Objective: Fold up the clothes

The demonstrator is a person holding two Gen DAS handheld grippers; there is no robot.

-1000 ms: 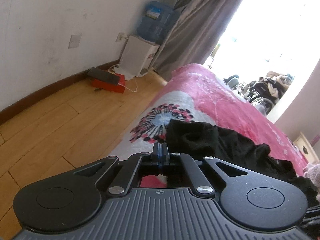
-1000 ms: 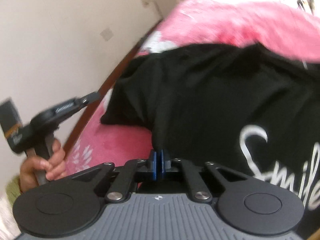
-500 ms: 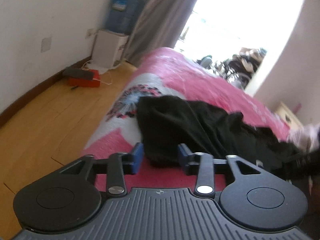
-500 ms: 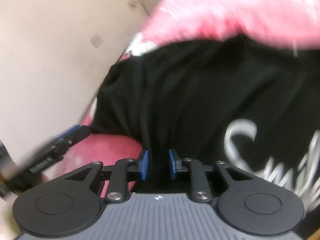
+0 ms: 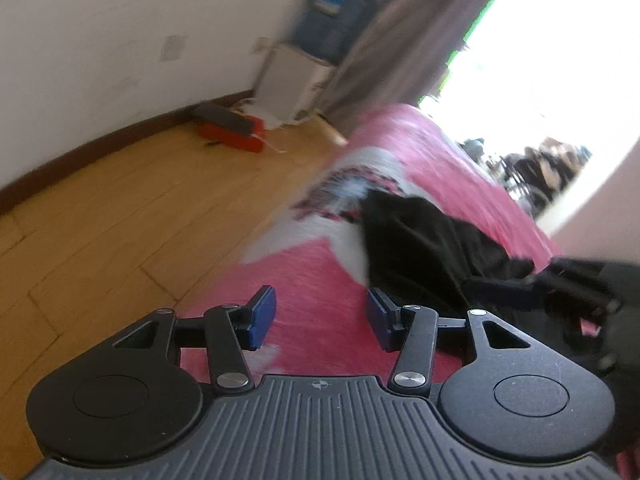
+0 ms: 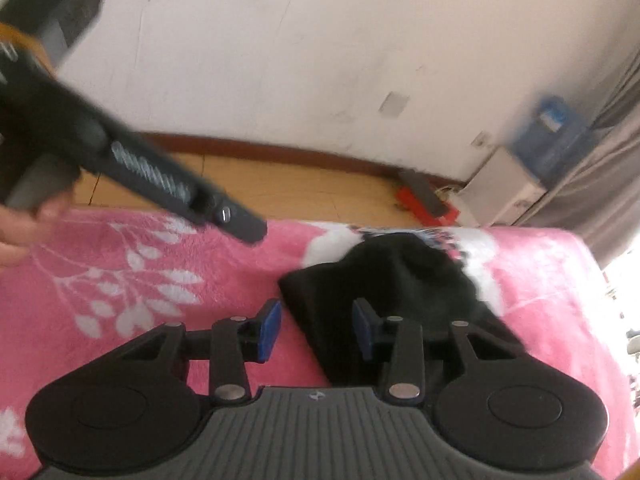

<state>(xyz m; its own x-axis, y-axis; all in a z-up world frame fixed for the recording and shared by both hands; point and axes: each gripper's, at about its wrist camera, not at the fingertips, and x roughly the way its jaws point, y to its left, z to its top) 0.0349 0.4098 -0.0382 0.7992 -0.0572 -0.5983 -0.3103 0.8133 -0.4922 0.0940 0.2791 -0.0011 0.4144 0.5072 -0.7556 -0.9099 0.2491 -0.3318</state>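
Past my left gripper (image 5: 322, 322), a red box (image 5: 234, 136) and white water dispenser (image 5: 294, 80) sit on the wood floor at upper centre, nothing blocking the crumpled black cotton T-shirt (image 6: 384, 280) lying mid-frame on the pink floral blanket (image 6: 132, 276). A second ago both pairs of pads pinched that cloth; now the left stands half-open, empty. My right gripper (image 6: 316, 330), tilted down, is opening with cloth loose between its pads.

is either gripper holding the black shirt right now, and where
Nothing is held. The left gripper is open over the pink blanket. The right gripper is opening, the black shirt lying loose between its fingers.
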